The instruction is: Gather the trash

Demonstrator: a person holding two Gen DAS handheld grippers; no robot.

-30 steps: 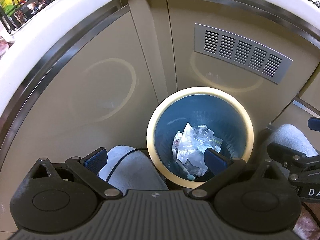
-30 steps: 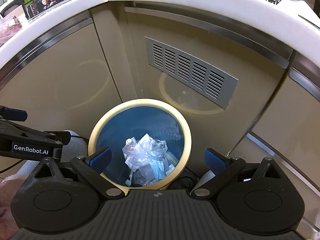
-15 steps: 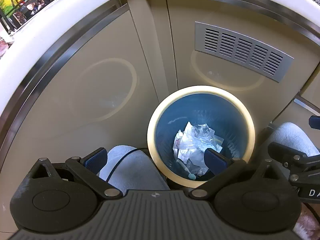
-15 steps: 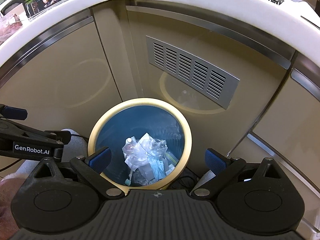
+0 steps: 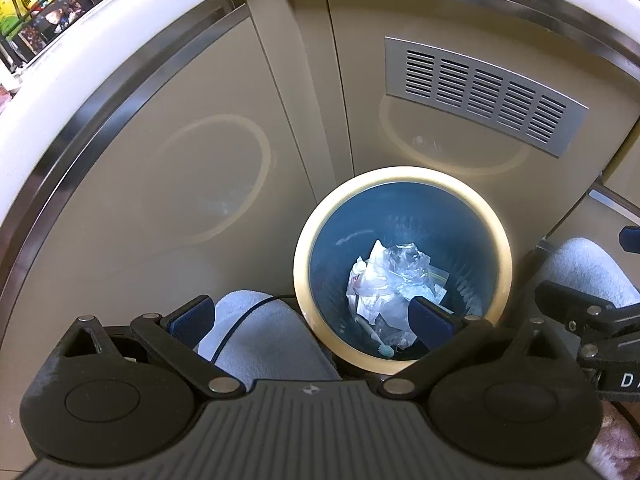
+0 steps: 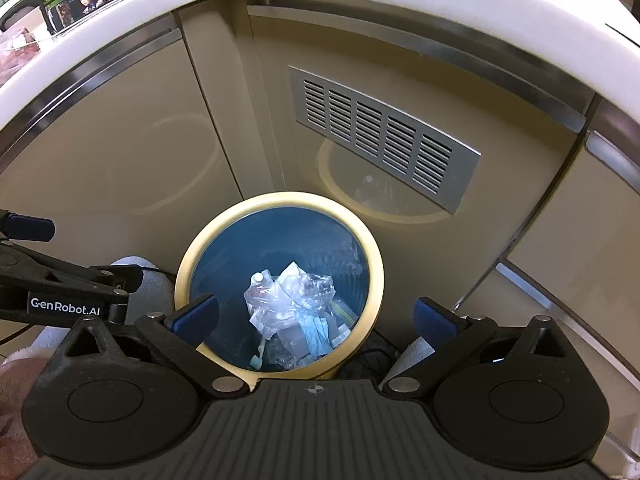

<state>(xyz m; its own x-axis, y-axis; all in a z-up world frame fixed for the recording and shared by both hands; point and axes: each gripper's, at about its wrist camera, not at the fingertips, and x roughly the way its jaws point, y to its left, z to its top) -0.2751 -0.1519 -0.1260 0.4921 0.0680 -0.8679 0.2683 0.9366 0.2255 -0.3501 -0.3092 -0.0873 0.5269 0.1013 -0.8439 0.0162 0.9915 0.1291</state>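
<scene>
Crumpled trash [image 5: 390, 280] is seen already lying in the bin [image 5: 400, 178] at 12 o'clock below the left gripper [image 5: 312, 318] and right gripper [image 6: 316, 314], both spread and empty; collection is judged largely done.

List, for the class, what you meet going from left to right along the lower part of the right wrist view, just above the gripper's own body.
Left gripper → white slipper → right gripper's left pad → trash bin with crumpled plastic trash → right gripper's right pad → beige cabinet door.
</scene>
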